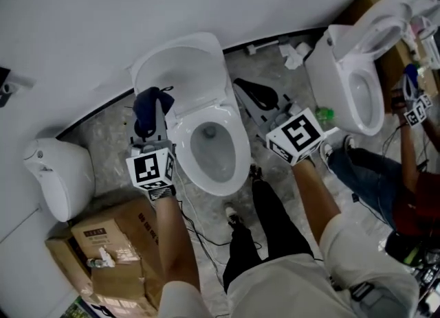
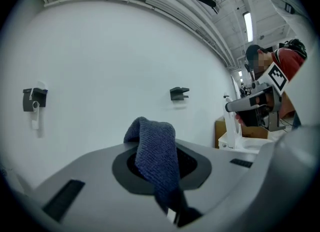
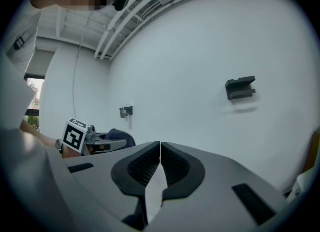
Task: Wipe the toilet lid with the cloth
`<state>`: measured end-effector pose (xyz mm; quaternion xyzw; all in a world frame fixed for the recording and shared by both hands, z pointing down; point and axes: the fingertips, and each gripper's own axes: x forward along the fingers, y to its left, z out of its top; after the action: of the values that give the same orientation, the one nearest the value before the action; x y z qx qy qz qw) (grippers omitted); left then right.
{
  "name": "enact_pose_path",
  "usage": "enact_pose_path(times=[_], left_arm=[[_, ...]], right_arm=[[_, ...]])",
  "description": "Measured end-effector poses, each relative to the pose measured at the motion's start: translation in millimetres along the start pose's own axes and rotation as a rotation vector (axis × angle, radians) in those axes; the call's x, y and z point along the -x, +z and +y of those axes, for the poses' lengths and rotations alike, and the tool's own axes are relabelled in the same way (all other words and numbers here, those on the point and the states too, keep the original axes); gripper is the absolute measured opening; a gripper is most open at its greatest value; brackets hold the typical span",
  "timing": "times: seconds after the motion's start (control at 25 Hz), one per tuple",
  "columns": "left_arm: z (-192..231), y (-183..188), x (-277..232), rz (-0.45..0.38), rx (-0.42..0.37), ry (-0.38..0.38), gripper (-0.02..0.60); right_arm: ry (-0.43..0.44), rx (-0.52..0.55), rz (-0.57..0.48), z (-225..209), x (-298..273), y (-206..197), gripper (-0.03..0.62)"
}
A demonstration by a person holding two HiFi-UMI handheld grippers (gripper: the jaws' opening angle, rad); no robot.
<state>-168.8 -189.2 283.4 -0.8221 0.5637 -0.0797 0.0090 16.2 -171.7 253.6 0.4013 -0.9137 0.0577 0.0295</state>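
A white toilet stands against the wall with its lid raised and its bowl uncovered. My left gripper is at the left edge of the lid, shut on a dark blue cloth. In the left gripper view the cloth bunches up between the jaws and hangs over them. My right gripper is to the right of the toilet, clear of it. In the right gripper view its jaws are shut with nothing between them, and they face the bare white wall.
A second toilet stands at the right, with a person in a red top crouched beside it. Cardboard boxes and a white rounded tank sit at the lower left. Cables run over the floor. Black brackets hang on the wall.
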Motion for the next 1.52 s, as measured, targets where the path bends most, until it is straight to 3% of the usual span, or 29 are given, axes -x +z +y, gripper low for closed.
enact_pose_path(times=[0.36,0.88,1.52], left_arm=[[34.6,-49.4,-60.7,0.034,0.025,0.065,0.052],[63.3,-85.1,-101.8,0.052,-0.026,0.117,0.053],[-9.2,-93.1,-148.2,0.004,-0.014,0.059,0.054]], right_arm=[[0.006,0.001,0.037,-29.0,-36.6,-33.7,0.029],[-0.004,-0.015,0.080,-52.4,-66.1,-78.8,0.029],[-0.045,-0.018,0.093,-77.4,-63.9,-98.2,0.029]])
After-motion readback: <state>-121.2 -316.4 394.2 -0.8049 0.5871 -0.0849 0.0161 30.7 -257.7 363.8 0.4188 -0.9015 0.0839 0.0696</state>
